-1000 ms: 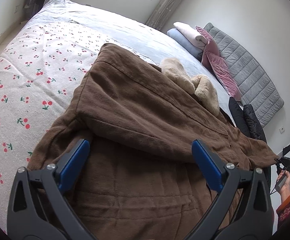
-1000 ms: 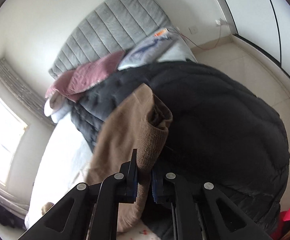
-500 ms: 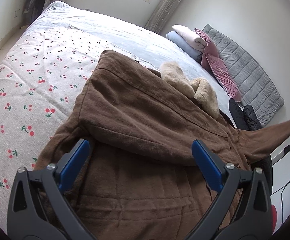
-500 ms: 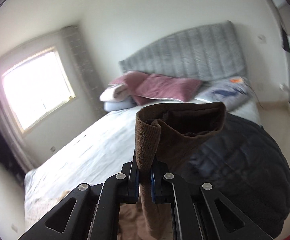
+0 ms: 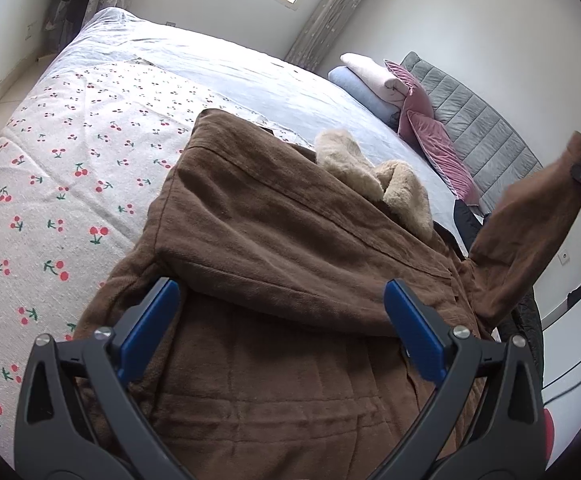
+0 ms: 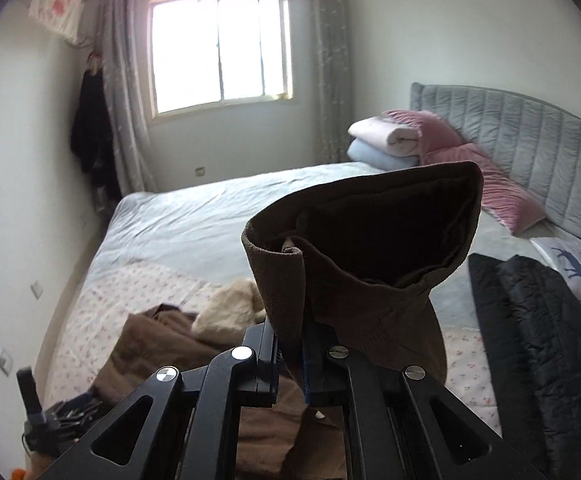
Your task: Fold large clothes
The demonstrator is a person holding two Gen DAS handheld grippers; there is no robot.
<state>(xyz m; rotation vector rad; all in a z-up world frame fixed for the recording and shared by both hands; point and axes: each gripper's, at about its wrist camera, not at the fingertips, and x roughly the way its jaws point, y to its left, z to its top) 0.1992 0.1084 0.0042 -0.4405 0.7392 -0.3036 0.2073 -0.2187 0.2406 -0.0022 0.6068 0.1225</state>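
**Sleeve lifted off the bed, coat body still spread out**

The brown coat (image 5: 274,264) lies across the foot half of the bed (image 5: 218,76), on the cherry-print sheet (image 5: 50,184) near the bed's side edge. Its cream fleece collar (image 5: 374,176) points toward the grey headboard (image 5: 486,140). One sleeve (image 6: 354,264) is raised clear of the bed: the right claw (image 6: 290,360) has its jaws pressed together on the cuff edge, the cuff's open mouth gaping above the fingers. In the left wrist view that same sleeve slants up from the coat's shoulder toward the headboard side.

The left claw (image 5: 278,320) hovers above the lower part of the coat with its blue-padded fingers (image 5: 150,328) spread wide, nothing between them.

A black quilted jacket (image 6: 538,340) is heaped at the bed's side edge near the headboard, just beside the coat. Pink pillows (image 6: 486,184) and folded blankets (image 6: 386,140) are stacked against the headboard.
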